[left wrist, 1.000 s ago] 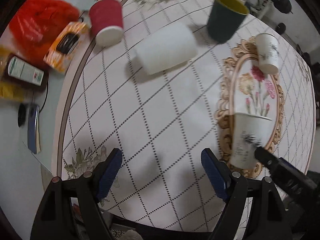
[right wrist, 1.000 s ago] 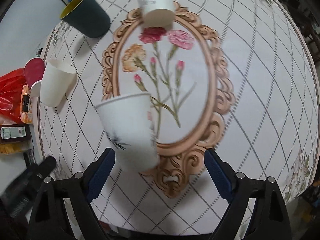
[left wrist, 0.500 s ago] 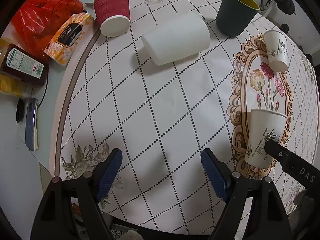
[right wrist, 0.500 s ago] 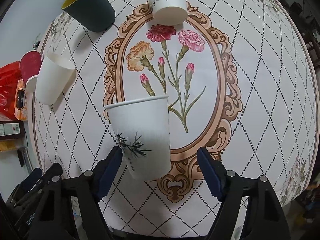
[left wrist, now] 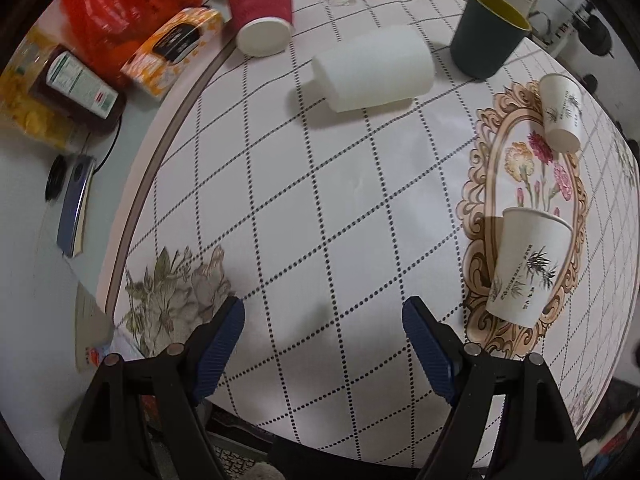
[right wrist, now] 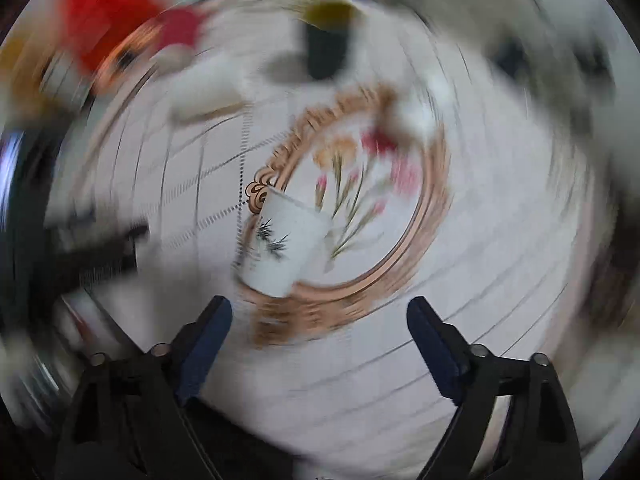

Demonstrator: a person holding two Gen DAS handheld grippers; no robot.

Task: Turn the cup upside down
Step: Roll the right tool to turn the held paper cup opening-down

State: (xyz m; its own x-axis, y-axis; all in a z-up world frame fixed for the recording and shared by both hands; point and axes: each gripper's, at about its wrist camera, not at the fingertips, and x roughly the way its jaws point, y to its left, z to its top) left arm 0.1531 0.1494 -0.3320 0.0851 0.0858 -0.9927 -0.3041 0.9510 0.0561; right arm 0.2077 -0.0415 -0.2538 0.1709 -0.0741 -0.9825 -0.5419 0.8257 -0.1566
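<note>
A white paper cup with a bamboo print [left wrist: 526, 266] stands upside down, rim on the cloth, on the ornate flower frame at the right of the left wrist view. It also shows in the blurred right wrist view [right wrist: 286, 250], ahead of and apart from my right gripper [right wrist: 320, 312], which is open and empty. My left gripper [left wrist: 324, 320] is open and empty over the checked tablecloth, left of that cup. A second printed paper cup [left wrist: 560, 118] stands upside down farther back.
A plain white cup [left wrist: 374, 68], a red ribbed cup [left wrist: 262, 12] and a dark green cup [left wrist: 486, 34] sit at the back of the round table [left wrist: 280, 200]. A red bag [left wrist: 128, 8], orange packet [left wrist: 172, 50] and bottle [left wrist: 78, 84] lie at the left.
My right gripper has drawn back from the printed cup, rotating fast, so its view is smeared. The cup stays standing upside down. The left gripper has shifted only slightly.
</note>
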